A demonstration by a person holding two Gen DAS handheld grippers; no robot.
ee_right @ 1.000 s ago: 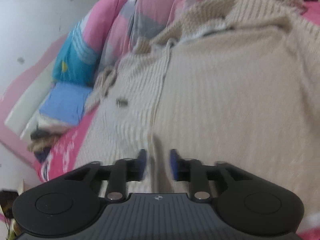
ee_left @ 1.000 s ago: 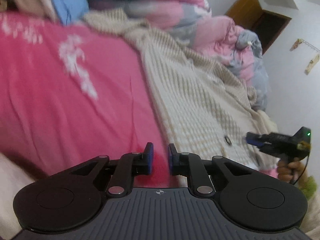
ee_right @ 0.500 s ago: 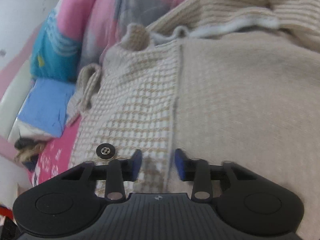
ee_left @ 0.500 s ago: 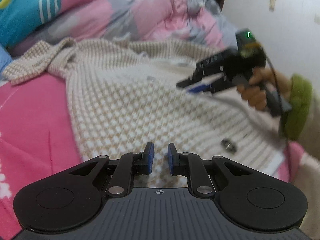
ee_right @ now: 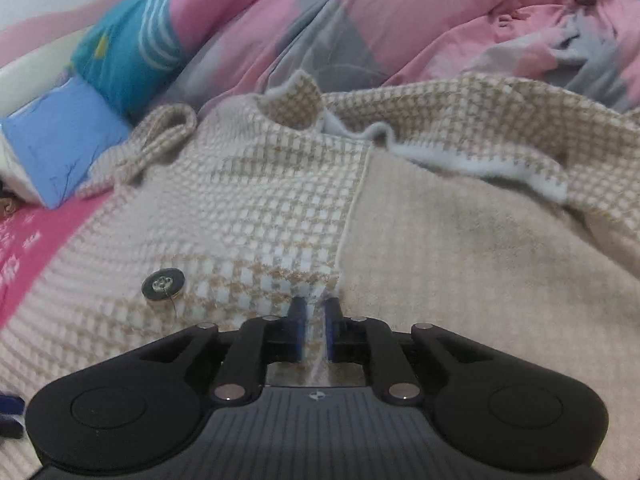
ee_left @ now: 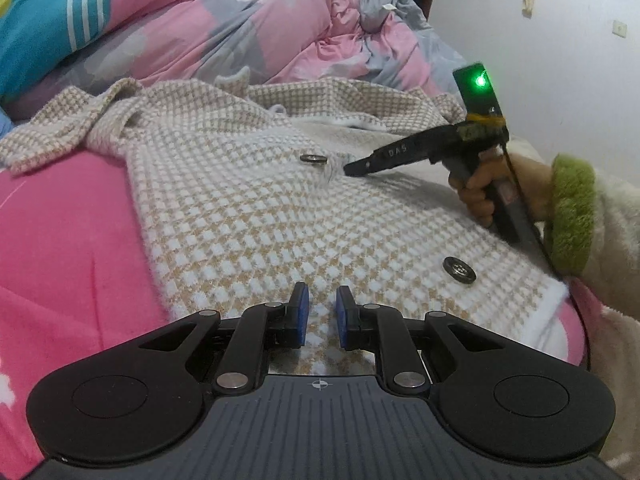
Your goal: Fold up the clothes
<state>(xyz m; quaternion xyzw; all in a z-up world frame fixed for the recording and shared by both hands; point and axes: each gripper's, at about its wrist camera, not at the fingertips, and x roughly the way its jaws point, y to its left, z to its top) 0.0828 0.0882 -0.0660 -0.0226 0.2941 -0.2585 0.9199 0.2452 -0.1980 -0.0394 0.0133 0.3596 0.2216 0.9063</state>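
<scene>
A beige and white checked knit cardigan [ee_left: 256, 208] with dark metal buttons [ee_left: 459, 271] lies spread on a pink bed. My left gripper [ee_left: 321, 312] is open and empty, low over the cardigan's bottom hem. My right gripper [ee_right: 314, 320] is shut on the front placket edge of the cardigan [ee_right: 280, 216], next to a button [ee_right: 163, 283]. In the left wrist view the right gripper [ee_left: 360, 168] touches the cloth by the upper button [ee_left: 314, 158]. The cardigan's plain beige inner side [ee_right: 460, 264] is exposed to the right of the placket.
A rumpled pink and grey duvet [ee_left: 248, 32] lies behind the cardigan. A teal striped pillow [ee_left: 44, 8] and a blue folded cloth [ee_right: 60, 140] sit at the left. The pink bedsheet [ee_left: 68, 248] lies left of the cardigan. A white wall [ee_left: 560, 40] is at the right.
My left gripper swung from the pink sheet to over the cardigan's hem. My right gripper moved forward to the placket edge and closed on it.
</scene>
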